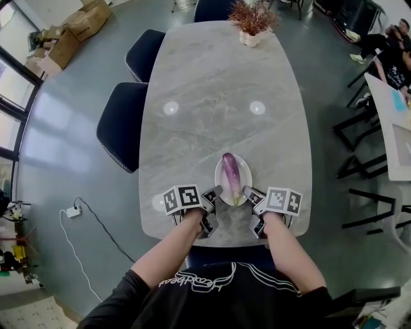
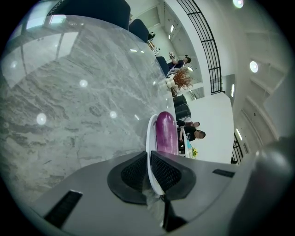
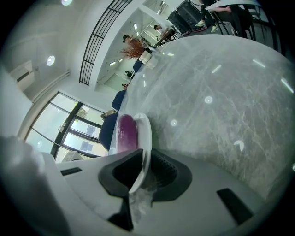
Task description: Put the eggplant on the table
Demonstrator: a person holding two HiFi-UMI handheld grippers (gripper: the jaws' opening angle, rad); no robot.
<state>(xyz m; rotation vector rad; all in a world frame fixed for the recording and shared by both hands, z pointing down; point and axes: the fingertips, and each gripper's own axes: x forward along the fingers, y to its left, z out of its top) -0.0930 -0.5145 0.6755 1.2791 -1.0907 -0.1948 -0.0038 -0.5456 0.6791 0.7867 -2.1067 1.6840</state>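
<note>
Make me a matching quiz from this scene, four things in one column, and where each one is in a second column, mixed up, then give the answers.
Column one:
1. eggplant
2. plate
3. potted plant
4. dark chair

Column two:
A. at the far end of the table
B. gripped at its rim by the left tool and the right tool
C. lying on the plate
D. beside the table's left edge in the head view

Pairs: 1-C, 2-B, 3-A, 4-D.
</note>
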